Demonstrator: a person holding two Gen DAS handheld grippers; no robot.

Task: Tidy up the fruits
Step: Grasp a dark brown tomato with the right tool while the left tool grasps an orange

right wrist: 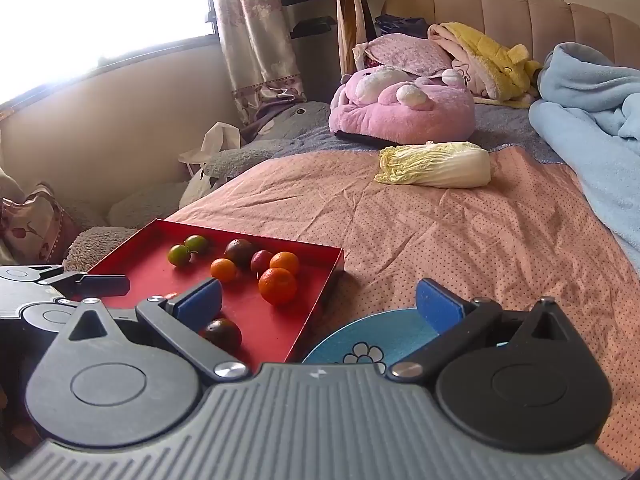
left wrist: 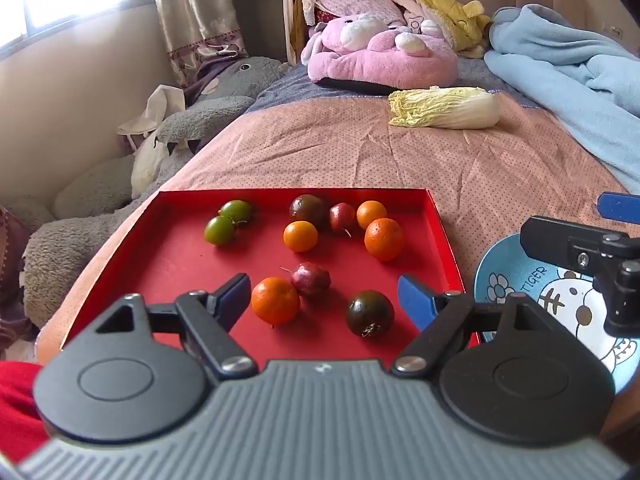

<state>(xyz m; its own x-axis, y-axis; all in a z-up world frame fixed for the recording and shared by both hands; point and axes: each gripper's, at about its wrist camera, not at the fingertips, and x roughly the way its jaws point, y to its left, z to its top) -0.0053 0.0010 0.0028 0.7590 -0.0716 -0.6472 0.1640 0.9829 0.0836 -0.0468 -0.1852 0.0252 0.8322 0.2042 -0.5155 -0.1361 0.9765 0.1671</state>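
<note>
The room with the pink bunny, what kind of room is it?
Most likely a bedroom. The red tray of fruit sits on a bed with a padded headboard. A pink plush bunny and a rumpled blue blanket lie near it.

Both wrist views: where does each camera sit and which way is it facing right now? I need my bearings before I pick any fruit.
Left wrist: sits behind the open left gripper, tilted down over the red tray of fruit; the right gripper shows at the right edge, over the blue bowl.
Right wrist: sits behind the open right gripper, above the bowl and the tray's right wall; the left gripper shows at the left edge.
Shared: tray, oranges, bowl, napa cabbage, pink plush, looking up the bed.
</note>
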